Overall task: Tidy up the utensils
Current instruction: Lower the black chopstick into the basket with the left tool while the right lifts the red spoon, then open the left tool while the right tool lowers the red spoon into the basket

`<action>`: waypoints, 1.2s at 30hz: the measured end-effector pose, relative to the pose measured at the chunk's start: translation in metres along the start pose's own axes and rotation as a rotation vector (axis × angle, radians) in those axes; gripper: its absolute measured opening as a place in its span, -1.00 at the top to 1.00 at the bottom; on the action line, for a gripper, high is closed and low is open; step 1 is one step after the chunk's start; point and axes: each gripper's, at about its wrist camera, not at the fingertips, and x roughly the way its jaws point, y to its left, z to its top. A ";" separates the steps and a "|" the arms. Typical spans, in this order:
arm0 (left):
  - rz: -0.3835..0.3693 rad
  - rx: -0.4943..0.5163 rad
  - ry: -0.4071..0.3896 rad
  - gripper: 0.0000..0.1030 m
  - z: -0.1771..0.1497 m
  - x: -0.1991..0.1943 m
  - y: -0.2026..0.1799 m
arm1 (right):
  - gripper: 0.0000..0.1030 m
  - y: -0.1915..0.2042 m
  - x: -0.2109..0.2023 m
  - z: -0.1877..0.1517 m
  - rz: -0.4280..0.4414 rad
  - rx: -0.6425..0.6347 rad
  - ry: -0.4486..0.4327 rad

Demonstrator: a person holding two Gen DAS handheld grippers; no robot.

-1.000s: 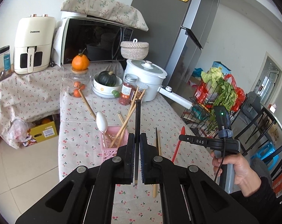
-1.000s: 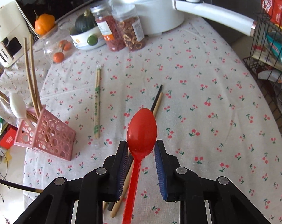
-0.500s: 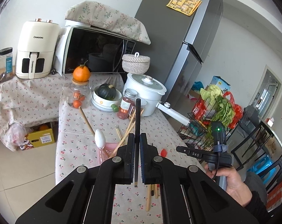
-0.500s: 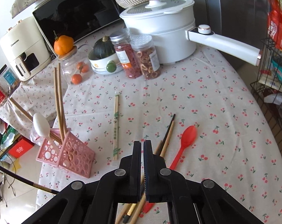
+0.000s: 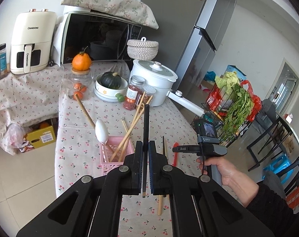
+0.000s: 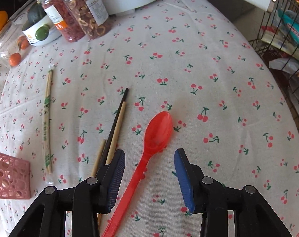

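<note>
My left gripper [image 5: 146, 144] is shut on a black chopstick [image 5: 146, 122] that stands upright above the pink utensil basket [image 5: 117, 158]. The basket holds a white spoon [image 5: 102, 131] and wooden chopsticks [image 5: 133, 116]. My right gripper [image 6: 149, 152] points steeply down over the red spoon [image 6: 159, 128], which lies flat on the cherry-print cloth. Its jaws are opening, and the spoon's handle runs between them without touching the pads. Loose black and wooden chopsticks [image 6: 117, 118] lie just left of the spoon. A wrapped pair [image 6: 47, 118] lies farther left.
A white pot [image 5: 153, 83], food jars [image 6: 70, 17] and a bowl with a squash [image 5: 111, 85] stand at the back of the table. A wire rack of vegetables [image 5: 228, 106] stands off the table's right edge. A hand [image 5: 224, 169] holds the right gripper.
The right gripper lifted away from the red spoon with its jaws shut, then dropped back low over it with the jaws parted. The left gripper kept its hold on the black chopstick.
</note>
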 end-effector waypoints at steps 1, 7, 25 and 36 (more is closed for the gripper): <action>0.001 -0.001 0.002 0.90 0.000 0.001 0.000 | 0.10 0.001 0.005 0.002 -0.014 -0.003 0.003; 0.008 -0.007 -0.032 0.90 0.006 -0.003 0.002 | 0.53 0.005 0.020 0.007 -0.105 -0.069 -0.028; 0.177 0.032 -0.341 0.90 0.038 -0.035 0.000 | 0.96 -0.004 -0.091 -0.007 0.174 -0.007 -0.306; 0.193 -0.007 -0.394 0.90 0.049 -0.012 0.011 | 0.96 0.029 -0.134 -0.022 0.311 -0.020 -0.442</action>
